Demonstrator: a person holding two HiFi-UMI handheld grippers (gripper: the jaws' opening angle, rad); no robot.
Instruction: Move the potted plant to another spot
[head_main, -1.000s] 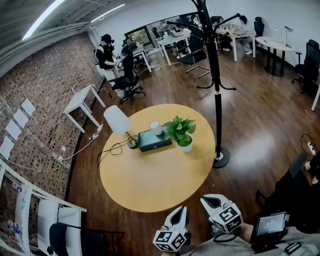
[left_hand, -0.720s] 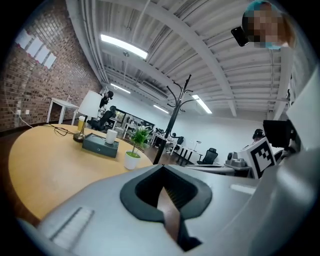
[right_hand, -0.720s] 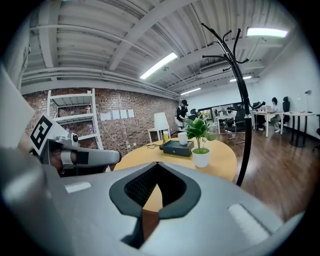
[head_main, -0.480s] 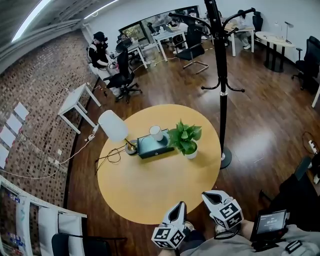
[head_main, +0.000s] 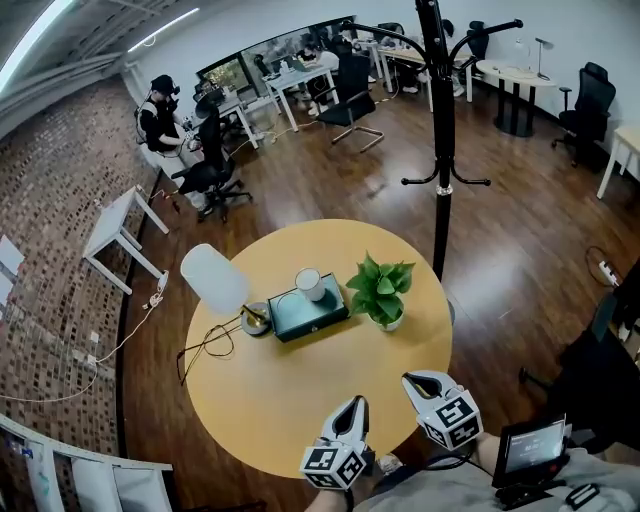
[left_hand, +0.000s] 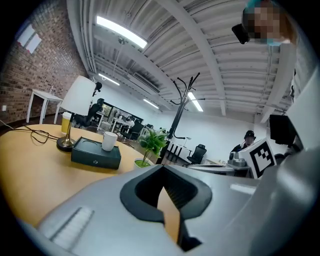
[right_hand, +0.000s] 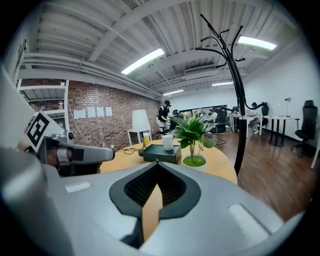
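**Inspector:** What is recorded from the head view?

**Assessor:** A round wooden table (head_main: 300, 400) is seen from above. The potted plant (head_main: 381, 291) is stood on its right half, just beside a dark teal box (head_main: 308, 313) on which a white cup (head_main: 309, 284) is set. A lamp (head_main: 212, 280) is placed at the box's left, with a black cord (head_main: 203, 343) looped on the tabletop near it. A black coat stand (head_main: 441, 150) is noted on the floor behind the table. The left gripper (head_main: 356, 402) and the right gripper (head_main: 409, 379) are held over the near edge, well apart from the plant.

**Inspector:** Can the jaws be judged from there?

**Assessor:** Only roughly. In the left gripper view the tips are seen pressed together, with nothing caught between them. Only tabletop is visible through the gap behind the tips. The same is found in the right gripper view: the jaws are closed and nothing is pinched.

**Inspector:** What is added by the gripper views?

**Assessor:** The plant's white pot is made out clearly in the right gripper view, ahead of the closed jaws, with the box and cup just to its left. In the left gripper view the pot is seen low behind the gripper body, to the right of the box. Each gripper's marker cube is caught at the edge of the other's view. The whole tabletop layout is given by the head view alone.
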